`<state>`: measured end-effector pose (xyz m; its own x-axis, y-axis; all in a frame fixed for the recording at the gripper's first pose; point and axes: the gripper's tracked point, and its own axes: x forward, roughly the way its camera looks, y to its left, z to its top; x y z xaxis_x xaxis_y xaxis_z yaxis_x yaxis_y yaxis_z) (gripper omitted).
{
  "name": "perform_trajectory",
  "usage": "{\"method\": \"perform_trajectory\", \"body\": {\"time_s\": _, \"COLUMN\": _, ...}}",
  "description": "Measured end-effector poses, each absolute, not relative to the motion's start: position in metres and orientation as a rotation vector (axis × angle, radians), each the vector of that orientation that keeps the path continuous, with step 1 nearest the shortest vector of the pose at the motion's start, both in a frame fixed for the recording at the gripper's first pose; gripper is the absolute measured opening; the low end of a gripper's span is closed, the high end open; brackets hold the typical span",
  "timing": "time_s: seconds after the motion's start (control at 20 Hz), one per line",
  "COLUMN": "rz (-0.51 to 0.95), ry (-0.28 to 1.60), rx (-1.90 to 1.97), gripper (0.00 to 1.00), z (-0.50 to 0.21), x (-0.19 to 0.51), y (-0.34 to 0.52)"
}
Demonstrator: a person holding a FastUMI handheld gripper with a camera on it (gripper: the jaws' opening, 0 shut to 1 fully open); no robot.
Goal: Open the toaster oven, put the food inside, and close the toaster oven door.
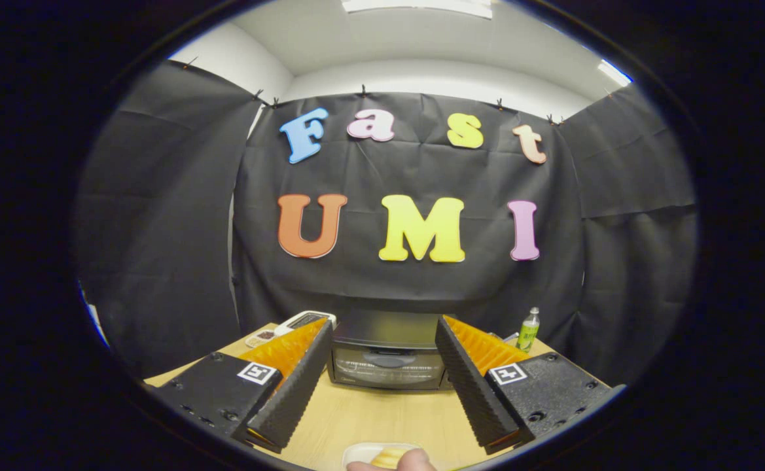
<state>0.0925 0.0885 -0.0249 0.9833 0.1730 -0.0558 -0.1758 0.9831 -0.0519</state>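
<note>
A black toaster oven [387,356] stands on the wooden table [382,418] beyond my fingers, its glass door closed and the handle across its top. My gripper [382,350] is open, the two fingers spread wide with the oven framed between them and nothing held. Close under the gripper, at the table's near edge, lies a white plate [366,453] with a yellowish piece of food [389,456] on it. A person's fingertip [395,463] rests at the plate's near side.
A small green bottle [529,329] stands to the right of the oven near the booth wall. A white device [303,320] and a small dish [261,337] sit at the back left. Bare tabletop stretches between the plate and the oven.
</note>
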Motion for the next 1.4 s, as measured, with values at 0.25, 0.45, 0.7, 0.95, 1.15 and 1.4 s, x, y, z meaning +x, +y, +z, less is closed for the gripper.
{"method": "perform_trajectory", "body": {"time_s": 0.25, "rz": 0.188, "ry": 0.065, "rx": -0.013, "gripper": 1.00, "z": -0.028, "x": 0.145, "y": 0.090}}
{"method": "perform_trajectory", "body": {"time_s": 0.45, "rz": 0.204, "ry": 0.118, "rx": -0.013, "gripper": 1.00, "z": -0.048, "x": 0.193, "y": 0.096}}
{"method": "perform_trajectory", "body": {"time_s": 0.7, "rz": 0.207, "ry": 0.183, "rx": -0.033, "gripper": 1.00, "z": -0.096, "x": 0.258, "y": 0.097}}
{"method": "perform_trajectory", "body": {"time_s": 0.95, "rz": 0.157, "ry": 0.241, "rx": -0.058, "gripper": 1.00, "z": -0.148, "x": 0.305, "y": 0.090}}
{"method": "perform_trajectory", "body": {"time_s": 1.15, "rz": 0.168, "ry": 0.280, "rx": -0.067, "gripper": 1.00, "z": -0.180, "x": 0.319, "y": 0.096}}
{"method": "perform_trajectory", "body": {"time_s": 1.4, "rz": 0.183, "ry": 0.279, "rx": -0.028, "gripper": 1.00, "z": -0.195, "x": 0.325, "y": 0.099}}
